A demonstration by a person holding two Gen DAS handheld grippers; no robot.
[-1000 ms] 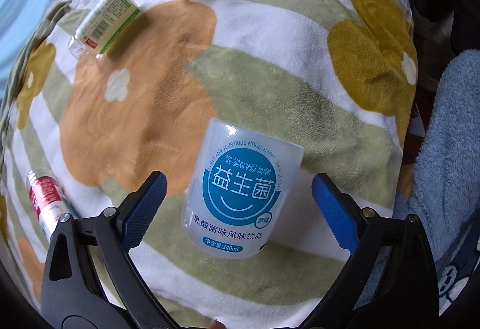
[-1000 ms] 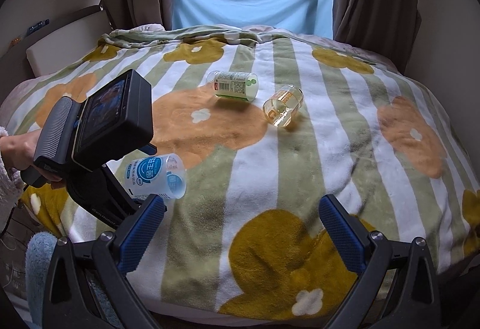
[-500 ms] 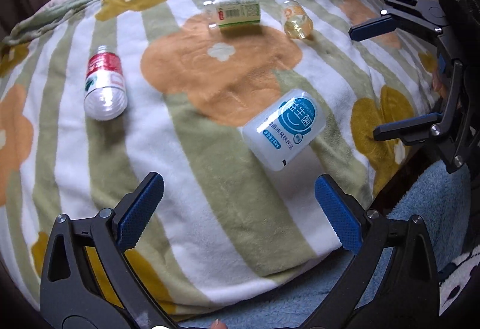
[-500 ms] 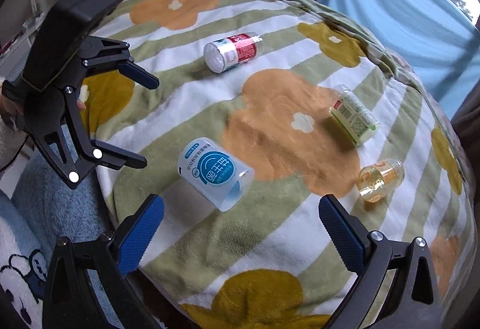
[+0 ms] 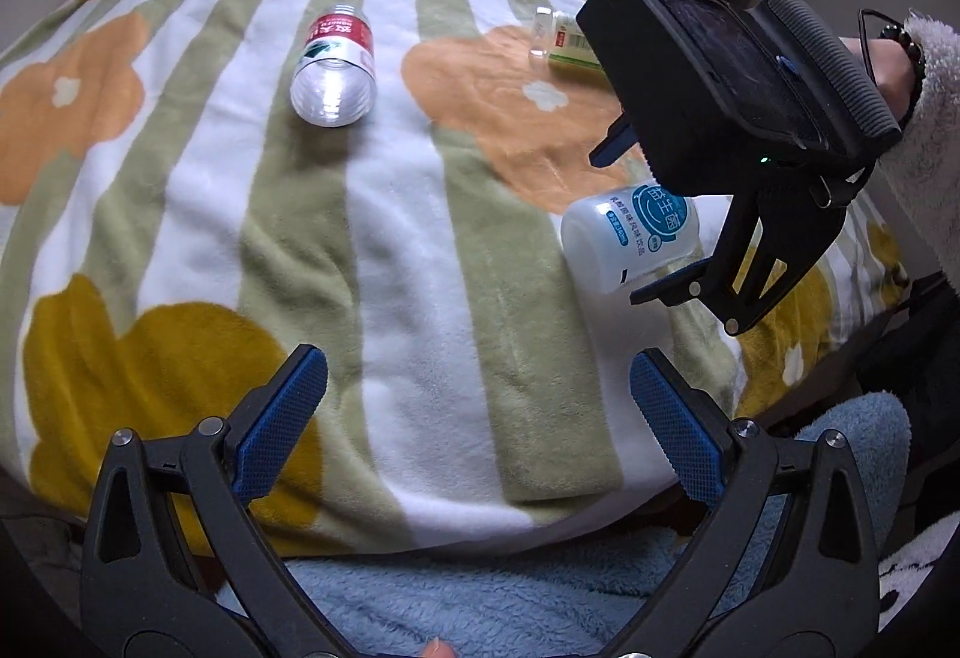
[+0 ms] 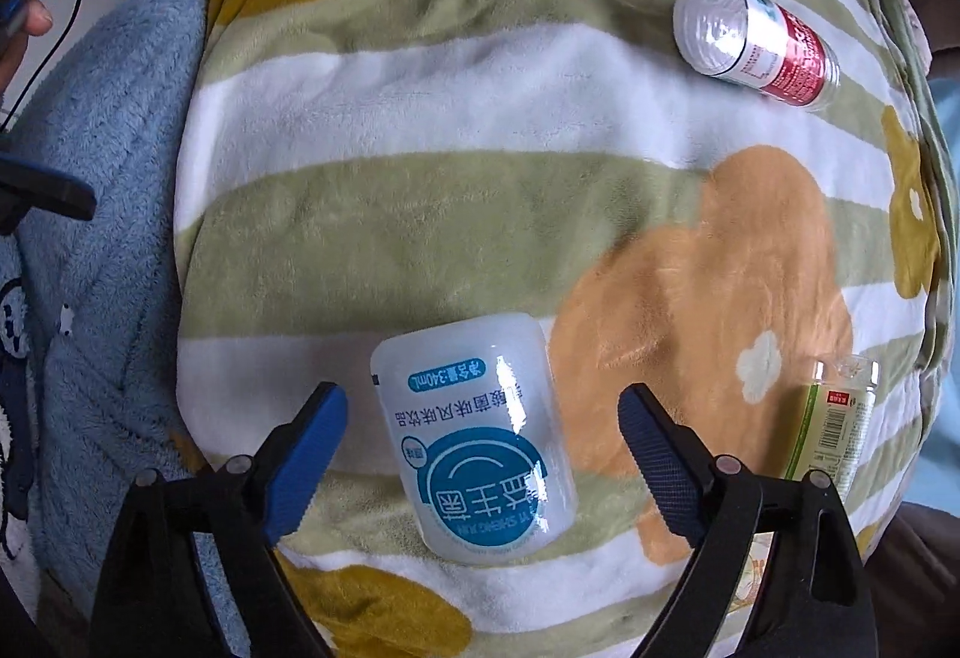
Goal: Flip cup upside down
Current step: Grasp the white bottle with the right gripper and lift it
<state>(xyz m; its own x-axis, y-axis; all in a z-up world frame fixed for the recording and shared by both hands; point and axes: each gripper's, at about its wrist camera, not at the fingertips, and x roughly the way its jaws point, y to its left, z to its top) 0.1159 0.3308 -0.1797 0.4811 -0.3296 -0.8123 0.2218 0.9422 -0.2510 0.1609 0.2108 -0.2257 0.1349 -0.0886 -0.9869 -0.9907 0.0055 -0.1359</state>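
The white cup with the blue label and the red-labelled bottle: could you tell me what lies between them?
Only bare blanket lies between the white cup and the red-labelled bottle; both wrist views show this.

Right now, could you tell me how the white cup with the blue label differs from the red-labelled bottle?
The white cup is milky and opaque; the red-labelled bottle is clear. The cup lies between the open right gripper's fingers; the bottle lies far off, untouched. The cup looks squatter. Both lie on their sides on the blanket.

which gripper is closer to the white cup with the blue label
Right. The right gripper straddles the white cup, jaws open on either side. The left gripper hangs back near the blanket's edge, empty.
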